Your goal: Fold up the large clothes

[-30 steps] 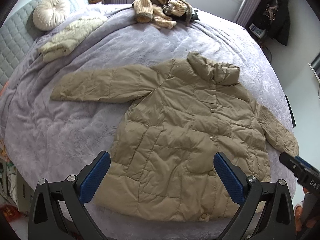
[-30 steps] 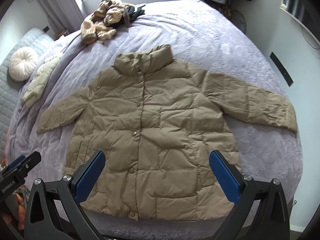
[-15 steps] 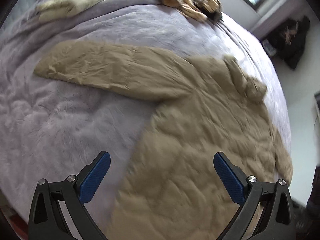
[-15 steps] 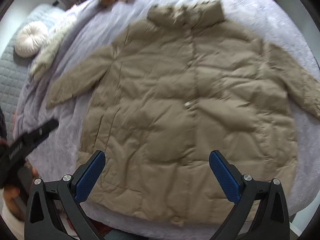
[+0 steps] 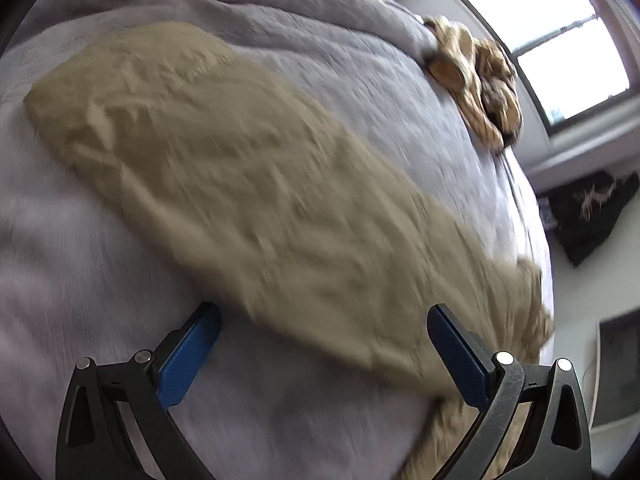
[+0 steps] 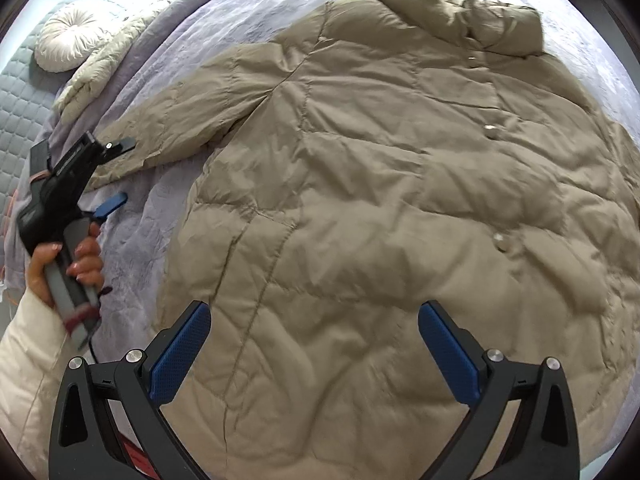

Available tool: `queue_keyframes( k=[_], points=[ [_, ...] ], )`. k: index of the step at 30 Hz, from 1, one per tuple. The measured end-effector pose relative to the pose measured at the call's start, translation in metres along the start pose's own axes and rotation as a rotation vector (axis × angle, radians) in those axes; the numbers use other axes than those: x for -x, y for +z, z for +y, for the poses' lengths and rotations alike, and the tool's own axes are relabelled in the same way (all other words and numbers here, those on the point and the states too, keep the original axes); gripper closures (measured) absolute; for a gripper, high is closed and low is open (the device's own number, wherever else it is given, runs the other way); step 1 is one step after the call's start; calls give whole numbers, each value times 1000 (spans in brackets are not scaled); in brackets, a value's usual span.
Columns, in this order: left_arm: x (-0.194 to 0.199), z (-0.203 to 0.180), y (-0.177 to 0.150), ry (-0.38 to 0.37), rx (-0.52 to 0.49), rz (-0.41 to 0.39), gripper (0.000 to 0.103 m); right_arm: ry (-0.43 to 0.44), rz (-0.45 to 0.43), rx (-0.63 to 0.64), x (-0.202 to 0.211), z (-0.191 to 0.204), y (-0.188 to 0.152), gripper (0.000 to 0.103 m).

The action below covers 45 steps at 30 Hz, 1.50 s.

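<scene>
Both sets of fingers are spread wide, nothing between them. Left gripper (image 5: 324,344) has dropped low over the jacket sleeve (image 5: 224,176); a second ago it looked at the whole jacket from above the hem, now the sleeve fills its view, blurred by motion. Its left blue pad (image 5: 188,356) sits over bare purple bedspread (image 5: 80,264), just beside the sleeve's lower edge; its right pad (image 5: 460,360) is over the fabric where sleeve meets body.

Right gripper (image 6: 314,348) has also come in closer and lower than before. It hovers above the lower front of the tan puffer jacket (image 6: 380,184), both pads over the quilted panels; I can't tell if they touch. From this view I see my left hand (image 6: 68,264) gripping the left tool's handle, its tips pointing at the sleeve cuff (image 6: 120,168) toward the bed's left edge.

Jacket lies flat, front up, snaps closed, collar (image 6: 460,16) toward the far side of the bed; same lay as before, no fold made yet. Round cream cushion (image 6: 66,40) and a cream garment (image 6: 108,68) sit near the headboard corner. Heap of tan clothes (image 5: 476,80) sits at the far edge by the window (image 5: 560,40).
</scene>
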<state>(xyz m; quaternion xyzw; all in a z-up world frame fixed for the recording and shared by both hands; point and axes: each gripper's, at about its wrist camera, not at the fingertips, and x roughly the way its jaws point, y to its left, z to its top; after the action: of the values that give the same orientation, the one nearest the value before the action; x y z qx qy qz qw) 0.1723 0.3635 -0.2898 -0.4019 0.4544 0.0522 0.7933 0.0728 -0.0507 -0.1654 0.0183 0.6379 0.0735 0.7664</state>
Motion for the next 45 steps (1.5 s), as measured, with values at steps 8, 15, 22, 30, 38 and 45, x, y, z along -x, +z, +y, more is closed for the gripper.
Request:
queue_keyframes(
  k=[8,15,22,30,38,45],
  points=[
    [-4,13,48,71,66,-126,41,-1,-86,59,-10,16,30,0],
    [15,12,64,-13,3,-157,95,9,-184,59,-22,24,91,0],
    [67,-56,73,-109,-180,-248,95,200,-185,-30,-67,35,155,84],
    [84,-185,27,-230,-514,-246,96,253,-78,-29,-131,50,161,86],
    [35,-332,-81,-314,-815,-97,95,376,-129,-160,-72,-32,147,85],
    [-74,-404,-203,-153,-1043,98,95,155,-215,-312,-16,-165,107,86]
  ],
)
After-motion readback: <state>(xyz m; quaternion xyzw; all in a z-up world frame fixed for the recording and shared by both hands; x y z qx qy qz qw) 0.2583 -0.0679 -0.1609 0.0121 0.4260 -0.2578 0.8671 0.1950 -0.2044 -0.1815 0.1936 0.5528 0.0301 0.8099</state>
